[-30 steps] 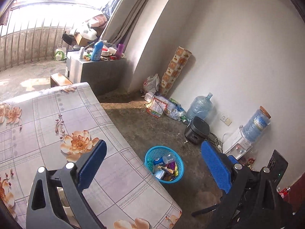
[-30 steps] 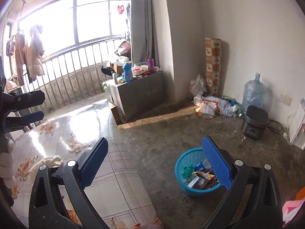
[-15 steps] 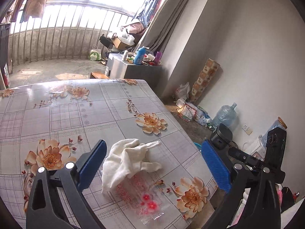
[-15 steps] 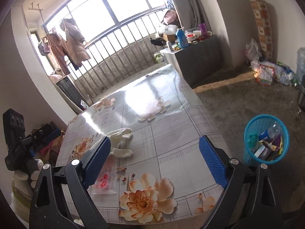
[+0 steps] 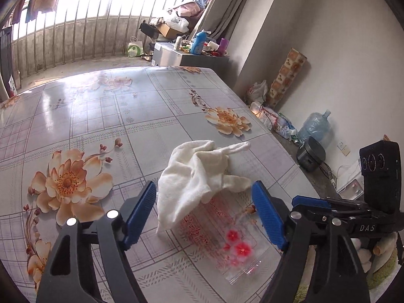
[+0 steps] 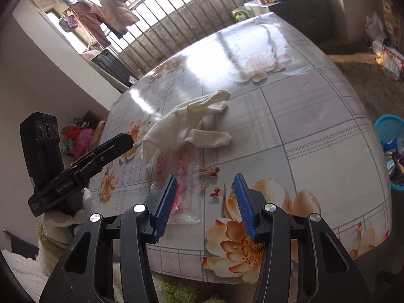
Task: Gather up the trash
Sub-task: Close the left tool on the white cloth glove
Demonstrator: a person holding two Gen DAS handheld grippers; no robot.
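Left claw (image 5: pixel 203 210) hovering over the table (image 5: pixel 106 116), jaws apart and just narrowed, clasping nothing; cloth (image 5: pixel 199 171) straight ahead between the blue fingers, not pinched; bag (image 5: pixel 227 237) flat just below and ahead, its far end tucked under the cloth, long axis running away from the claw and slightly leftward. Right claw (image 6: pixel 204 195) likewise unclenched, jaws just narrowed to a mid gap, gripping nothing; near end of the bag (image 6: pixel 181 192) at its left finger, cloth (image 6: pixel 186 126) further ahead and to the left. Probably nearer the bag: right claw; nearer the cloth: left. Table edge close behind both claws, so little room to drag backward; wide bare tabletop ahead; basket (image 6: pixel 391 151) off to the right on the floor, well apart.
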